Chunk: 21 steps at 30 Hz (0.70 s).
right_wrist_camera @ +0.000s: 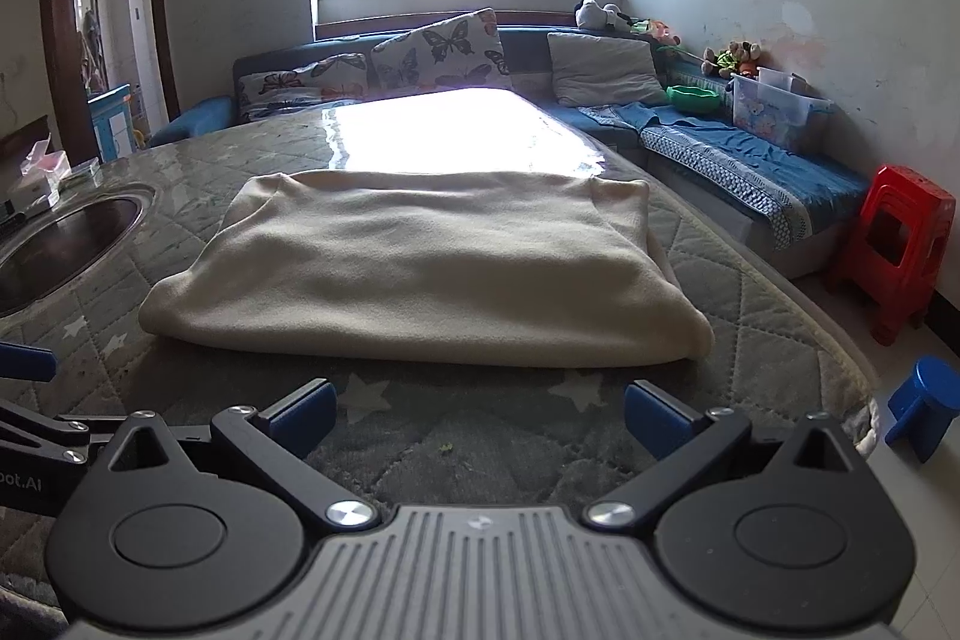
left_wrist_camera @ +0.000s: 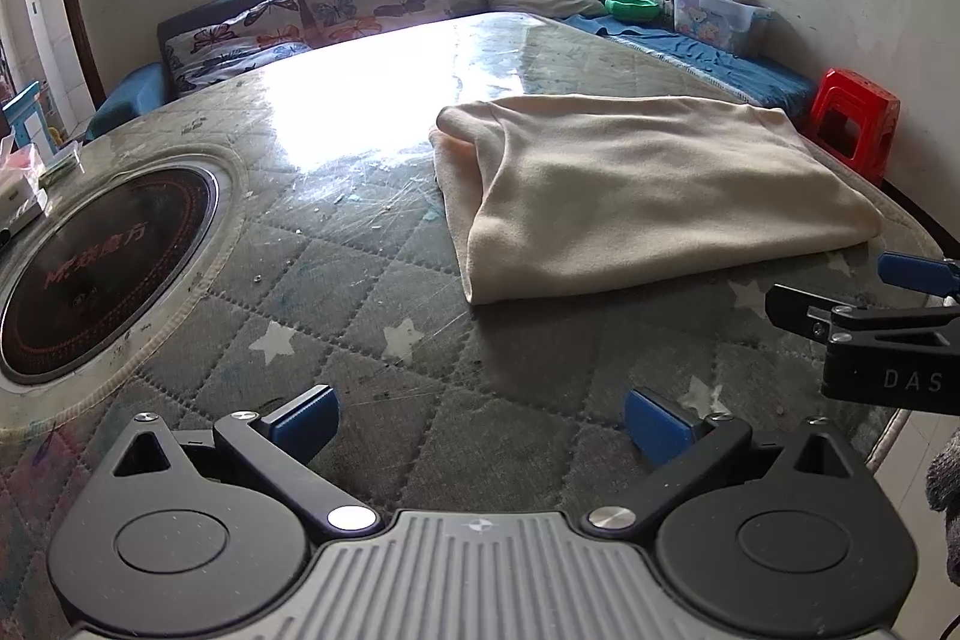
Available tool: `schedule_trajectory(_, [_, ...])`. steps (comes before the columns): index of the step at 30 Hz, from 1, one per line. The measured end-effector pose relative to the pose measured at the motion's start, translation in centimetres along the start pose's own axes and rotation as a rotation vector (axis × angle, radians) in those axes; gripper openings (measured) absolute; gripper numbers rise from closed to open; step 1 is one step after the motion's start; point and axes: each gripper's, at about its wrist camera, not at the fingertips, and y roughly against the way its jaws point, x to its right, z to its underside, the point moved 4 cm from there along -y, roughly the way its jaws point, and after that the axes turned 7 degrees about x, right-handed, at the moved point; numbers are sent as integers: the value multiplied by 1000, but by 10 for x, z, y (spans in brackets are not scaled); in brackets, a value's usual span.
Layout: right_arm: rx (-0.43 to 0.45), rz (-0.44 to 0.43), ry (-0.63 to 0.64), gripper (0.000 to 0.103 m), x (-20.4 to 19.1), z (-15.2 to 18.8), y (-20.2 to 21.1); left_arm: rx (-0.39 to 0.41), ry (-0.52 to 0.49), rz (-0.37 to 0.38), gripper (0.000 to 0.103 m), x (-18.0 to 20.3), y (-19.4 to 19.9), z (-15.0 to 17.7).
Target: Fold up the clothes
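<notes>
We are viewing the cream fleece garment already lying folded into a thick rectangle on the quilted grey star-patterned table cover, while our left gripper and right gripper are hovering near its near edge with jaws apart, holding nothing, so little folding appears left.

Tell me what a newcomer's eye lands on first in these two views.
The cream garment, folded into a thick pad, lies on the quilted table just ahead of the open right gripper. The open left gripper hangs nearer the round black cooktop set into the table. A red stool stands right of the table.
</notes>
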Motion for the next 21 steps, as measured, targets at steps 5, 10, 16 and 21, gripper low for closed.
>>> schedule_trajectory(5, [-1, 9, -8, 103, 2, 1, 1, 5, 2, 3, 103, 0, 2, 1])
schedule_trajectory(10, [10, 17, -9, 103, 4, 1, 4, 9, -2, 15, 103, 3, 3, 2])
schedule_trajectory(16, [21, 21, -8, 103, 6, 0, 6, 9, -4, 17, 103, 6, 5, 4])
schedule_trajectory(21, [31, 21, -5, 103, 6, 0, 9, 7, -2, 12, 103, 7, 7, 5])
